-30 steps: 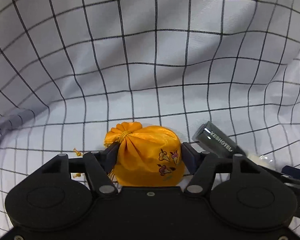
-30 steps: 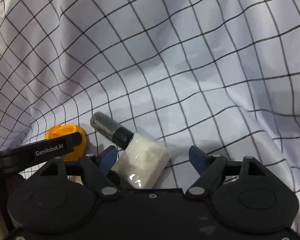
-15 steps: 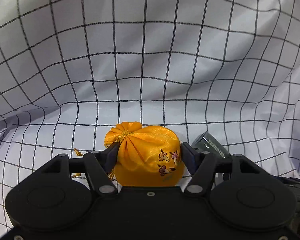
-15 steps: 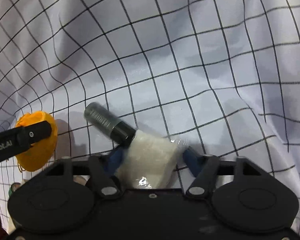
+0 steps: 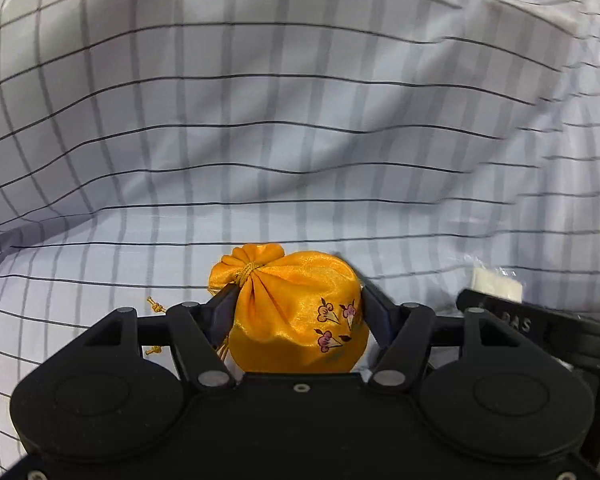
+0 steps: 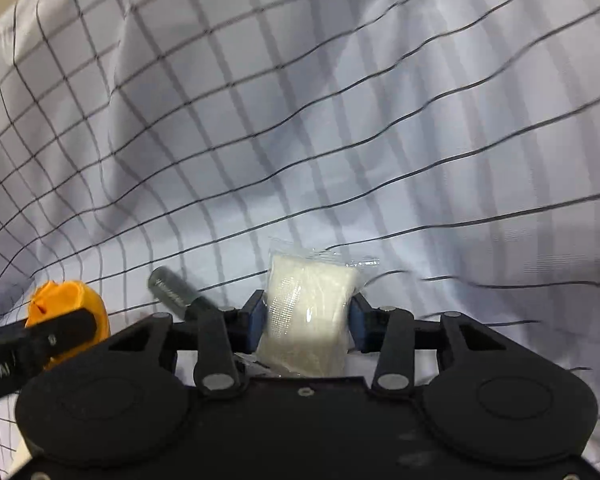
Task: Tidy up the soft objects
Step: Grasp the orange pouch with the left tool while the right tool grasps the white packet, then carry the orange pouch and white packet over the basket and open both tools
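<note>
From my left wrist camera, I see my left gripper [image 5: 296,312] squeezing a round orange satin pouch with a tied top and small flowers [image 5: 298,312]. The jaws press on both of its sides. Behind it is the white cloth with a black grid [image 5: 260,140], all wavy and wrinkled. The pouch is slippery and squishy, so I think it could slide out if I tilt or shake. Its thin gold cord [image 5: 156,305] hangs loose on the left and might catch on something.

From my right wrist camera, my right gripper [image 6: 307,322] is closed on a soft white pad in a clear plastic wrap [image 6: 310,316]. The jaws pinch its sides and it bulges up between them. The wrap is shiny, so the pad could slip out. A dark grey tube [image 6: 172,289] lies just to the left, close to the left jaw, and I could knock it. The picture is blurry, so I cannot tell whether the pad touches the cloth.
</note>
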`<action>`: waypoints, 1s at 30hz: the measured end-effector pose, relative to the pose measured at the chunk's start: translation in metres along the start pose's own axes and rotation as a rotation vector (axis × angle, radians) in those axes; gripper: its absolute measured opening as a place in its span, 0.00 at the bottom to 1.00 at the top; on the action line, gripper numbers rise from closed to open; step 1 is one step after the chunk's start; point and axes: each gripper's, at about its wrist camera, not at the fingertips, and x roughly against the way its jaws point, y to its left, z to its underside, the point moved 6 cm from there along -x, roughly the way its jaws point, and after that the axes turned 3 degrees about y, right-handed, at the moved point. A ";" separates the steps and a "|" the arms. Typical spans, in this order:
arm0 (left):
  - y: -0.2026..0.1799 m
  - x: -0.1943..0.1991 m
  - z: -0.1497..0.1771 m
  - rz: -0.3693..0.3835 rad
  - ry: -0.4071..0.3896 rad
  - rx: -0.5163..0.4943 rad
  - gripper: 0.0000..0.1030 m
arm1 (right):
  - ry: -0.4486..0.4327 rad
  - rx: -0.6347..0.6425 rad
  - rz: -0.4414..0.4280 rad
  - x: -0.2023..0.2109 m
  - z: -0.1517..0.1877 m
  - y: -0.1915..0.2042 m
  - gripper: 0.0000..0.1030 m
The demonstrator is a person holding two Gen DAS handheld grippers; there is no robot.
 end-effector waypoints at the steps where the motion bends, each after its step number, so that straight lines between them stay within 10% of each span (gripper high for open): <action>1: -0.008 0.005 0.003 0.015 -0.001 -0.012 0.60 | -0.012 -0.003 0.010 0.006 0.001 -0.005 0.40; 17: -0.112 0.060 0.073 0.247 0.078 -0.128 0.60 | -0.004 -0.060 0.052 0.092 0.101 -0.089 0.41; 30: -0.092 0.138 0.166 0.228 0.062 -0.098 0.60 | -0.008 -0.120 -0.039 0.165 0.200 -0.108 0.41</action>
